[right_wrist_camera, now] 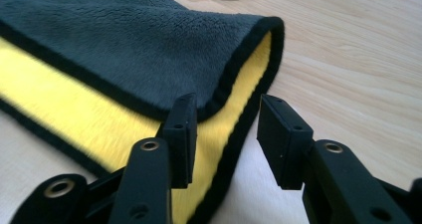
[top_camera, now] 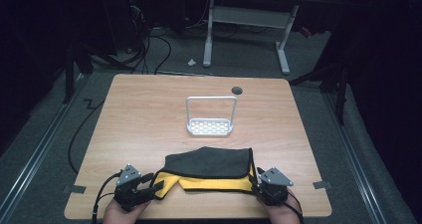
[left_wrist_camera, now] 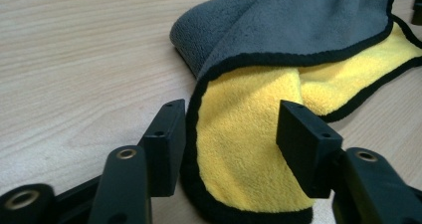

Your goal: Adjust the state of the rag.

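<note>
Both claws sit at the near edge of the counter (top_camera: 149,114), one at each end of a folded cloth (top_camera: 214,167) that is grey on top with a yellow underside and black trim. At the left claw (left_wrist_camera: 231,134) the jaws stand wide apart, with the cloth's yellow corner lying flat on the wood between them; the pads do not press on it, though the left pad sits just beside the black hem. At the right claw (right_wrist_camera: 224,134) the jaws are also parted, astride the cloth's folded end, where the grey layer curls over the yellow; the left pad looks to touch the fabric's edge, and the other stands clear over bare wood. From above, the left claw (top_camera: 149,189) and right claw (top_camera: 259,184) flank the cloth, the person's hands behind them. Farther back, near the middle of the counter, stands a small white rack (top_camera: 211,117) with a tall loop handle, well apart from the cloth.
</note>
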`<state>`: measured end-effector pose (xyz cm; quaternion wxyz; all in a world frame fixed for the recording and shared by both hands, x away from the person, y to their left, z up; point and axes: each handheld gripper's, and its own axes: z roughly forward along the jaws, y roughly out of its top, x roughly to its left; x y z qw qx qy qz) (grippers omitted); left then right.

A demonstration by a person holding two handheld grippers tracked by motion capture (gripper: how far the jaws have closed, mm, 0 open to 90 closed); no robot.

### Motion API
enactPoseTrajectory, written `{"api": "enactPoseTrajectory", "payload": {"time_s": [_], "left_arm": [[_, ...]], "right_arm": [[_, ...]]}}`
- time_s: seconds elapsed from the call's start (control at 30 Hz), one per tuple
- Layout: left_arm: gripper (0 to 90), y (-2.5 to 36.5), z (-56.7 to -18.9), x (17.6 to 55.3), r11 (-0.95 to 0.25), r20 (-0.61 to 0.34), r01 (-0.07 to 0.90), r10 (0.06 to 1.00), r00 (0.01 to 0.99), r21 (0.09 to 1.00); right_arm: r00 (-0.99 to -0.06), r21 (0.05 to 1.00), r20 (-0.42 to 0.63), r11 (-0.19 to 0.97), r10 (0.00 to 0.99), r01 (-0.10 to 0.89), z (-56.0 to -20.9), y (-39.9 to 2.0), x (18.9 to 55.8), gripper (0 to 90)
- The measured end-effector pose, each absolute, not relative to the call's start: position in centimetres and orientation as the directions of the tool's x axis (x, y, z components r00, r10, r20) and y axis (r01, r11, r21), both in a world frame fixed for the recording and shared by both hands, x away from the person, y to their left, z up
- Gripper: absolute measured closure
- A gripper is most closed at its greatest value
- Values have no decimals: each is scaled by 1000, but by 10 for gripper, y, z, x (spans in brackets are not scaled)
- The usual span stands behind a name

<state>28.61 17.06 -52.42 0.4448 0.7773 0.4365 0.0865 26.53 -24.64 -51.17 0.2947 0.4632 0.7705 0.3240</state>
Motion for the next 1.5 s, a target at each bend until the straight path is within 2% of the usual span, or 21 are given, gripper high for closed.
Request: {"api": "enactPoseTrajectory", "payload": {"time_s": [0.1, 0.17, 0.23, 0.27, 0.3, 0.33, 0.4, 0.6, 0.63, 0.7, 0.8, 0.9, 1.0, 1.03, 1.07, 1.17, 1.23, 1.47, 1.5], "left_arm": [[450, 167, -527, 285, -243, -250, 609, 752, 610, 755], [590, 163, -529, 284, -295, -230, 612, 740, 632, 734], [688, 163, -530, 284, -298, -228, 616, 743, 629, 730], [688, 163, -530, 284, -295, -236, 617, 738, 632, 730], [759, 164, -530, 284, -295, -237, 616, 737, 633, 730], [867, 164, -529, 284, -304, -223, 612, 741, 634, 730], [896, 165, -527, 282, -298, -213, 596, 741, 637, 746], [896, 171, -513, 280, -246, -234, 559, 724, 649, 792], [858, 171, -516, 282, -237, -267, 582, 713, 648, 778], [720, 170, -519, 284, -233, -288, 596, 706, 647, 768], [549, 163, -525, 284, -247, -294, 605, 698, 653, 757], [479, 155, -529, 284, -276, -289, 610, 689, 665, 743], [531, 148, -533, 281, -309, -252, 601, 700, 669, 737], [625, 147, -533, 281, -316, -252, 605, 699, 669, 731], [731, 146, -533, 282, -316, -259, 610, 696, 669, 726], [866, 145, -531, 277, -342, -242, 597, 685, 687, 726], [895, 145, -529, 275, -342, -235, 592, 687, 688, 730], [899, 157, -512, 276, -285, -211, 544, 706, 676, 789], [899, 157, -512, 276, -285, -211, 544, 706, 676, 789]], "right_arm": [[-403, 743, -150, 372, 903, 557, -519, -242, 283, 643], [-402, 727, -152, 378, 903, 573, -523, -242, 287, 661], [-400, 715, -142, 373, 906, 591, -525, -246, 286, 663], [-400, 715, -142, 373, 906, 591, -525, -246, 286, 663], [-400, 720, -129, 363, 907, 592, -526, -250, 283, 664], [-396, 717, -117, 353, 911, 601, -525, -257, 275, 665], [-394, 716, -118, 353, 912, 602, -525, -261, 269, 665], [-338, 715, -116, 314, 934, 624, -524, -289, 242, 641], [-333, 725, -113, 307, 936, 617, -523, -292, 240, 623], [-325, 757, -98, 282, 941, 590, -517, -292, 238, 594], [-347, 789, -98, 286, 933, 544, -511, -284, 237, 559], [-363, 783, -98, 297, 927, 547, -514, -273, 245, 534], [-353, 762, -115, 310, 929, 569, -518, -268, 258, 527], [-352, 751, -117, 314, 929, 580, -520, -267, 262, 544], [-355, 739, -109, 315, 929, 596, -522, -267, 264, 579], [-379, 733, -143, 355, 914, 581, -523, -266, 258, 804], [-379, 741, -178, 377, 908, 556, -519, -266, 248, 894], [-341, 799, -160, 324, 926, 507, -505, -277, 232, 900], [-338, 799, -141, 309, 931, 516, -505, -279, 234, 866]]}}
